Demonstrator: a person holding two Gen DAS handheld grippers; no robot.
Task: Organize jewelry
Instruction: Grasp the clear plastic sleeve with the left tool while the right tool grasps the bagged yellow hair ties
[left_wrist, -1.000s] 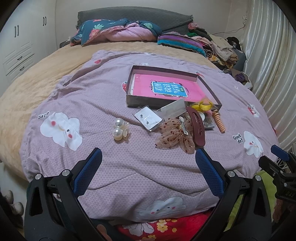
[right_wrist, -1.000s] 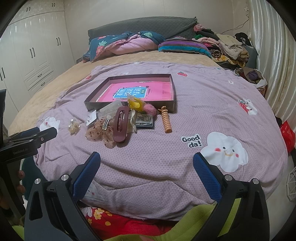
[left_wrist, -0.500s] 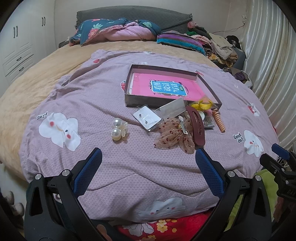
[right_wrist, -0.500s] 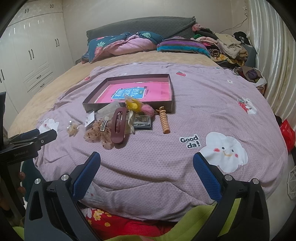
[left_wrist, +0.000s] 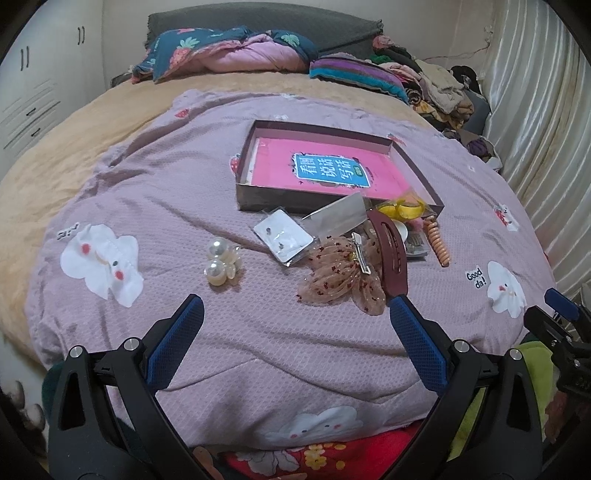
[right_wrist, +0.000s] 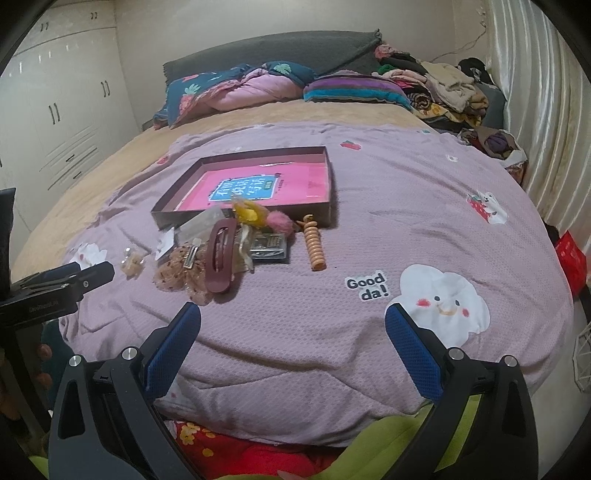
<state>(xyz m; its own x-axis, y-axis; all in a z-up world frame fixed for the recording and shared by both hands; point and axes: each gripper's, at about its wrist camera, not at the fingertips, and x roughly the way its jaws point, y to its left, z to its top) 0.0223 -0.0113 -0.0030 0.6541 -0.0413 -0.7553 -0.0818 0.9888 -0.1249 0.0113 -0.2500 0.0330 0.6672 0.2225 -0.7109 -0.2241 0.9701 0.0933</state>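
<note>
Jewelry pile (left_wrist: 351, 254) just beyond spread left claw (left_wrist: 295, 314), untouched

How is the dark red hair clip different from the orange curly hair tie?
The dark red hair clip is smooth and flat with a long slot down its middle; the orange spiral hair tie is ridged, coil after coil. The clip is wider and lies partly on the spotted mesh bow, while the hair tie lies alone on the purple blanket. Both are long, lie outside the box, and no gripper touches them.
</note>
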